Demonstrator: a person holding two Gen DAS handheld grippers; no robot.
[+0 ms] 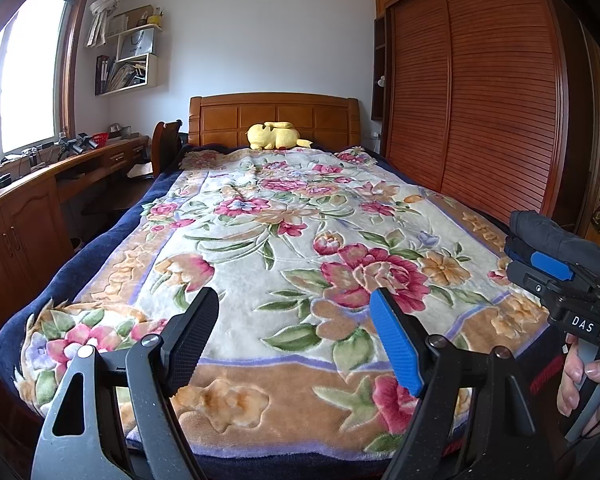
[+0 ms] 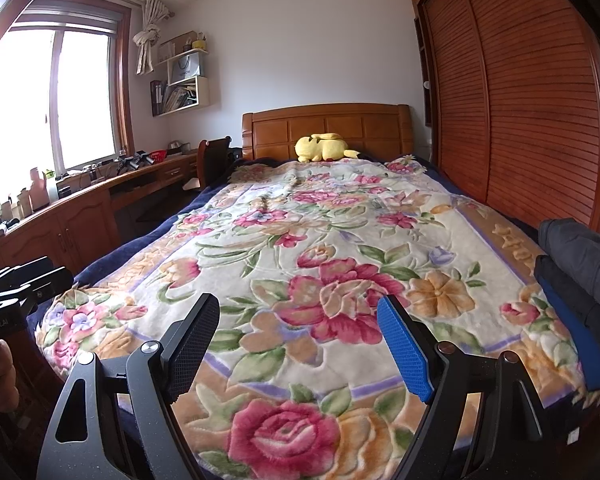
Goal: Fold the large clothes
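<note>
1. Left hand-held gripper (image 1: 294, 338): jaws wide apart, nothing between them, hovering over the foot end of the bed (image 1: 112, 236).
2. Right hand-held gripper (image 2: 298, 344): same, jaws spread, empty, also above the foot end.
3. Clothes to fold: a dark grey garment (image 2: 580, 256) bunched at the bed's right edge, near the foot end. Only partly in frame in both views, so shape and type unclear.
4. A blue-and-black item (image 2: 572, 320) lies just beside/under the garment at the same edge; cannot tell what it is.
5. In the left wrist view the right gripper body blocks part of the garment. A person's hand (image 1: 584, 380) wraps its handle.
6. Floral blanket (image 1: 300, 240) covers the bed, spread flat, a few light wrinkles near the head end.
7. Yellow plush toy (image 1: 274, 135) sits against the wooden headboard (image 1: 274, 114), well apart from both grippers.
8. Desk (image 1: 80, 160) along the left wall under the window, cluttered with small items. Slatted wardrobe doors (image 1: 480, 100) on the right.
</note>
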